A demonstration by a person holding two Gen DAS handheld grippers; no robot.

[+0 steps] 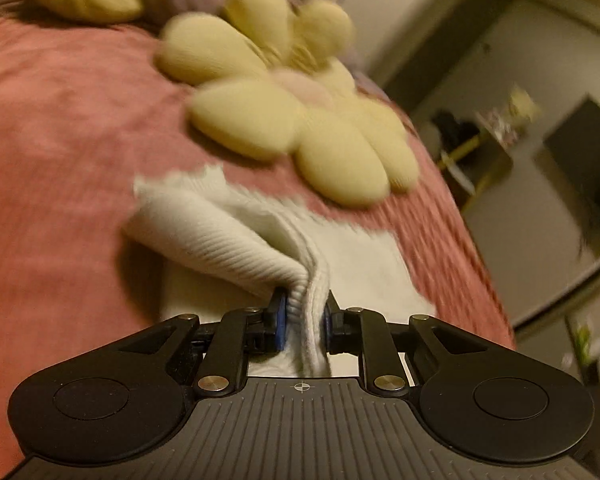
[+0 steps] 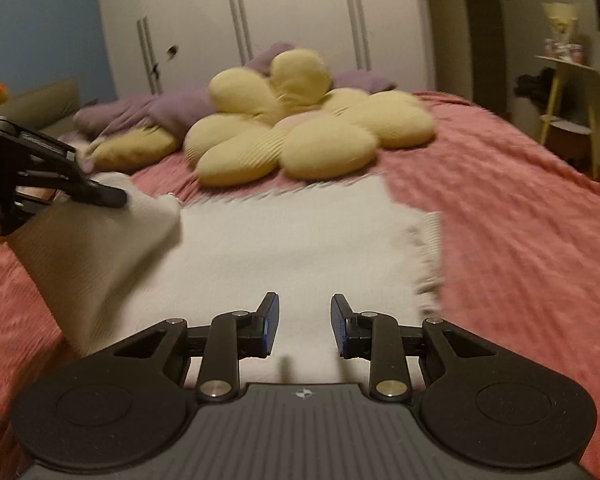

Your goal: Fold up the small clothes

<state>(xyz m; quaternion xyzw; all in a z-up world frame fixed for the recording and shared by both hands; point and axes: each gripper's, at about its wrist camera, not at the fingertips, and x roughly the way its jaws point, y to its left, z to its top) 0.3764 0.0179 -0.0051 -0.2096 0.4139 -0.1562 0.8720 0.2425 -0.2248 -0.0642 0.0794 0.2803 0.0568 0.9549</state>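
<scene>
One white knit garment (image 1: 236, 240) corner sits pinched in left hand-held gripper (image 1: 305, 316).

Your white ribbed knit garment (image 2: 284, 248) lies spread flat on the bed straight ahead of your right gripper (image 2: 305, 322), its frayed edge off to that gripper's right. Its left corner is lifted and bunched into a fold, pinched between the pads of your left gripper (image 1: 305, 312), so the cloth (image 1: 236, 236) rises from the flat part in a draped ridge. The rest stays smooth beneath it.
</scene>
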